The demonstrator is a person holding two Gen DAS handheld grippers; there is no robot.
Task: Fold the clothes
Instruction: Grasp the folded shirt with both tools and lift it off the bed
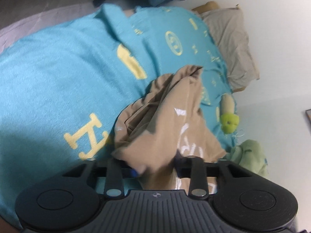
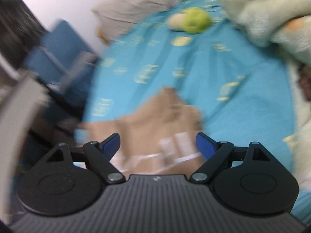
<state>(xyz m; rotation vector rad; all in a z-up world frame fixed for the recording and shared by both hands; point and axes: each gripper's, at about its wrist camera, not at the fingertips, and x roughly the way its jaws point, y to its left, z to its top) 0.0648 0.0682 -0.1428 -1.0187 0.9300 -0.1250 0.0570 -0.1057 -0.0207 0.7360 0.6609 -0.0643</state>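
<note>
Tan shirt (image 1: 165, 128) bunched right at my left gripper (image 1: 155, 167), fingers clenched on its edge, rest draped over teal blanket (image 1: 58, 68). My right gripper (image 2: 157, 143) released, fingers spread above shirt. Step: gathering for fold. Next: right needs second edge; view blurred.
</note>
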